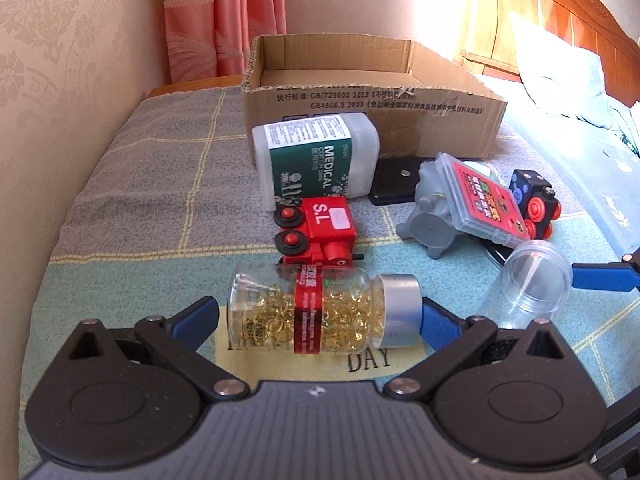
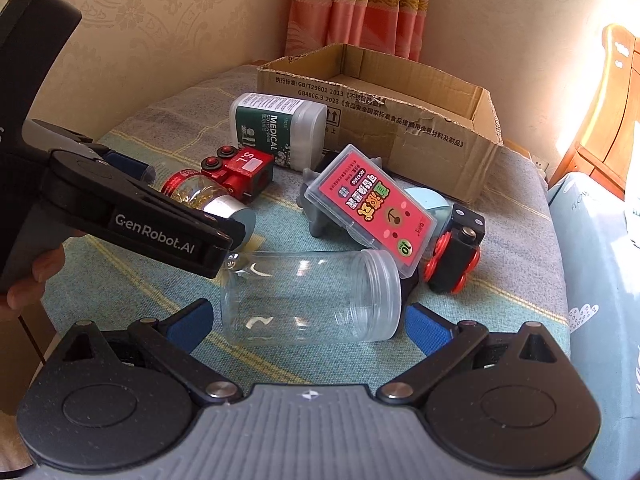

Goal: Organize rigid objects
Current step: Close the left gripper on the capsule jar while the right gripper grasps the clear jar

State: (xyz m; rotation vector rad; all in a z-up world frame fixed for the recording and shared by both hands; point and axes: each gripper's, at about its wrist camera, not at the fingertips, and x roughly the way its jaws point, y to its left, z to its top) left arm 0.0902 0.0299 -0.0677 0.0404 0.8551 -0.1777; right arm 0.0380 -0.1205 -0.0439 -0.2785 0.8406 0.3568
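Cream damask wallpaper (image 1: 60, 40) covers the walls from nine to twelve o'clock. Pink gold-banded curtains (image 1: 224, 12) hang at twelve. A carved wooden headboard (image 1: 560, 20) stands at two o'clock, washed in strong sunlight. A plaid grey-and-teal blanket (image 1: 152, 184) covers the surface below.

Right gripper (image 2: 308, 320): I see jaws spread either side of clear jar (image 2: 310, 298), lying sideways.
Left gripper (image 2: 132, 216): over capsule bottle (image 2: 208, 196).
Behind: cardboard box (image 2: 400, 120).
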